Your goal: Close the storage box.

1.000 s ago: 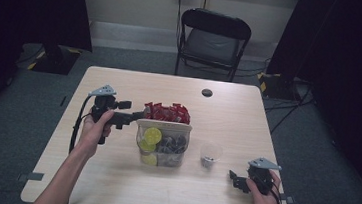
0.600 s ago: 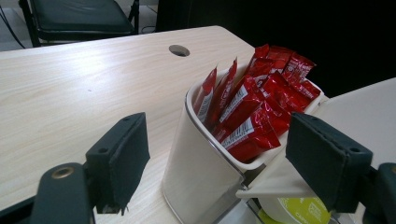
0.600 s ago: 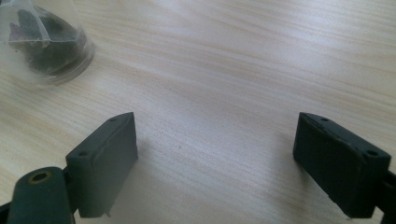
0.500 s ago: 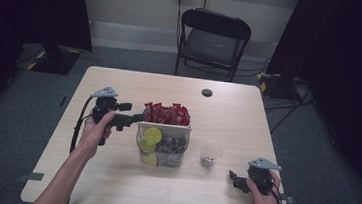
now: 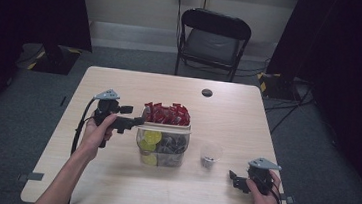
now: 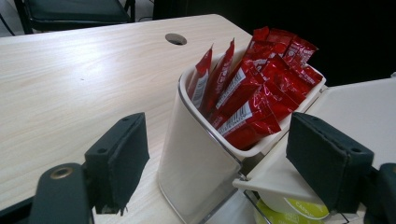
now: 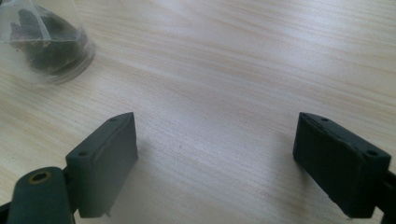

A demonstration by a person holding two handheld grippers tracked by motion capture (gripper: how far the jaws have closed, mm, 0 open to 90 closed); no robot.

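A white caddy [image 5: 165,125] stands mid-table; its rear bin [image 6: 201,154] is packed with red sachets [image 6: 252,93], and its clear front holds yellow-lidded pods [image 5: 151,138] and dark items. My left gripper [image 5: 138,122] is level with the caddy's left end. It stands open [image 6: 222,172], its jaws on either side of the bin's corner without touching it. Right of the caddy stands a clear plastic cup [image 5: 210,154] with a dark sachet inside [image 7: 42,42]. My right gripper [image 5: 234,180] rests open near the table's front right, over bare wood [image 7: 215,158].
A round cable hole [image 5: 207,92] lies toward the table's [image 5: 110,185] far edge. A black folding chair [image 5: 212,40] stands beyond the table. The table's right edge runs close to my right hand.
My left gripper has moved a little to the right, closer to the caddy's left end. The right gripper has stayed put.
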